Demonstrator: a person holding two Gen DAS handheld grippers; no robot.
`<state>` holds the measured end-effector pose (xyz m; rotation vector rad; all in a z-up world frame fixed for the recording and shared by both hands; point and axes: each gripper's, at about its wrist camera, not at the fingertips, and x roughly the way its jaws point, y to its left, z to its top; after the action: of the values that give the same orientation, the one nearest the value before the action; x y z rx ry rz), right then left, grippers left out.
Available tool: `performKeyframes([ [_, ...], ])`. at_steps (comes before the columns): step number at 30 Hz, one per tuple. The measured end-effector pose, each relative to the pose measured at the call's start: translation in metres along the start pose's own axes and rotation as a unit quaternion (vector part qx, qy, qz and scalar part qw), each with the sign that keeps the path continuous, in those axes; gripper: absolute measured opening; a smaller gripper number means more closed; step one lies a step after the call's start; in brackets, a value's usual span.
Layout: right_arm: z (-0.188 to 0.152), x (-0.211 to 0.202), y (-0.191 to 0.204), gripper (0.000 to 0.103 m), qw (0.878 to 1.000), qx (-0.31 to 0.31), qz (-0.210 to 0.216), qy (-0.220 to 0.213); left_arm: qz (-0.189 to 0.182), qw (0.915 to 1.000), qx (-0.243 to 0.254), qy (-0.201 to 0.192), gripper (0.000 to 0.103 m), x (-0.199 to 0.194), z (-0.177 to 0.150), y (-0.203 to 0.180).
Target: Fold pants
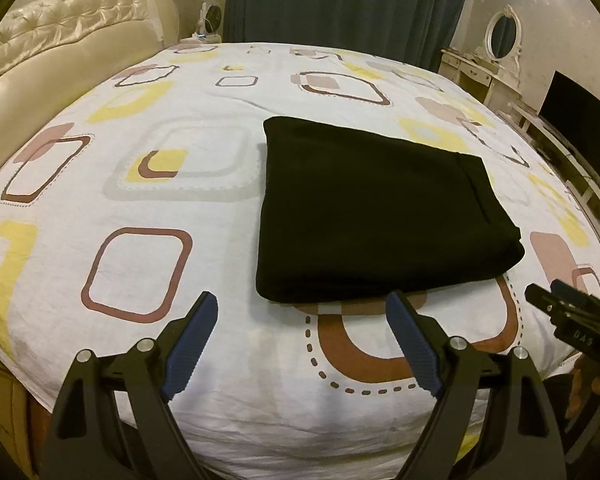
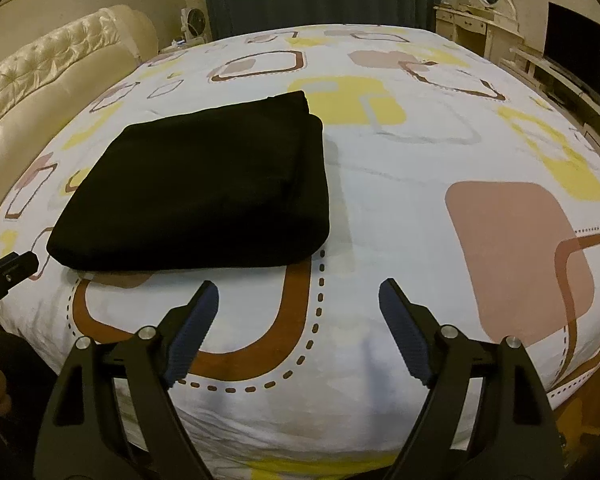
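One folded black pants (image 1: pixel 380 216) on bed (image 1: pixel 140 200), two tongs, left tongs (image 1: pixel 302 312) and right tongs (image 2: pixel 299 300), both spread

**What the frames hide or cut off**

The pants (image 1: pixel 380 208) cover part of the bedsheet's (image 1: pixel 140 200) brown arch pattern, and their inner layers cannot be seen. The right gripper (image 1: pixel 540 300) is cut off by the left view's edge, so its jaws cannot be read there. The television (image 1: pixel 580 136) runs out of frame.
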<state>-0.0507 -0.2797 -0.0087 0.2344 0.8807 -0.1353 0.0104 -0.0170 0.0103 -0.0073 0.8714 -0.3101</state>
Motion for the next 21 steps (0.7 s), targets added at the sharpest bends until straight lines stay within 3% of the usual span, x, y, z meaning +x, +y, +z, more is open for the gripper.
performKeyframes([
  [21,-0.0073,0.0029,0.0032,0.083,1.000,-0.009,-0.004,0.001,0.020,0.9996,0.011,-0.015,0.085,-0.0012,-0.0007,-0.0044],
])
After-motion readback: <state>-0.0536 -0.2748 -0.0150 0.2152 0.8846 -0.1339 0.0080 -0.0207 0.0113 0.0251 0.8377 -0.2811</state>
